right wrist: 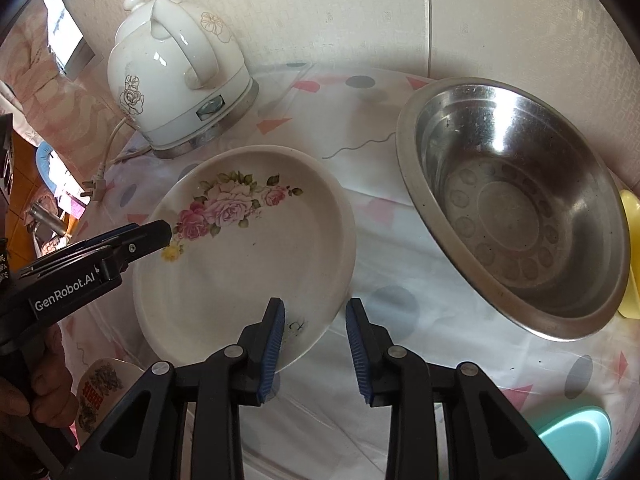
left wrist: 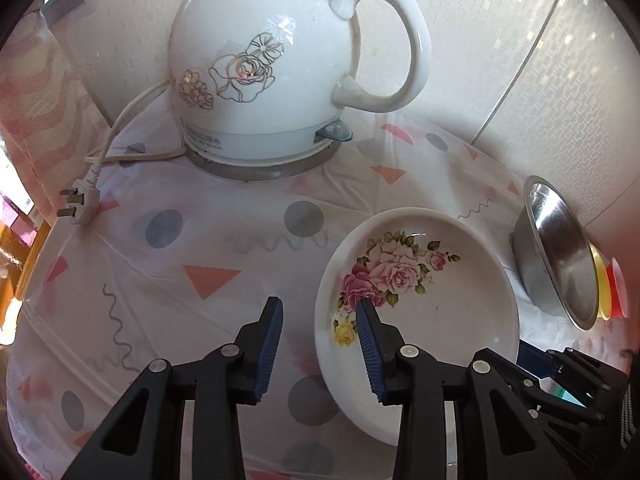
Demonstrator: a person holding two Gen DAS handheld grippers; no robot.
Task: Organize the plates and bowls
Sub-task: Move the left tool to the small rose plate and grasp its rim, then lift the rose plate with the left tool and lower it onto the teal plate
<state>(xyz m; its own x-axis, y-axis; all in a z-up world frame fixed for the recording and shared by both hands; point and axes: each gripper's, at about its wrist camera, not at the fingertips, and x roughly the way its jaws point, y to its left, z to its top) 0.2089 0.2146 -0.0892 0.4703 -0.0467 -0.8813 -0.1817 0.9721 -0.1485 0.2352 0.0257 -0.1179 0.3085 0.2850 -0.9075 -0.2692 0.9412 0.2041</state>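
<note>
A table draped in a white cloth (right wrist: 400,380) with pink triangles and grey dots stood against pale textured wallpaper. A shallow white ceramic plate (right wrist: 240,256) with painted roses lay between a white electric kettle (left wrist: 272,68) and a stainless-steel bowl (right wrist: 516,208). The left gripper (left wrist: 320,350) and the right gripper (right wrist: 315,350) each straddled opposite plate rims, jaws apart, not clamped. Uneven closure could probably tip or slide the glazed plate.

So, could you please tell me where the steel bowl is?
In the right wrist view, the steel bowl sits on the tablecloth right of the floral plate.
</note>
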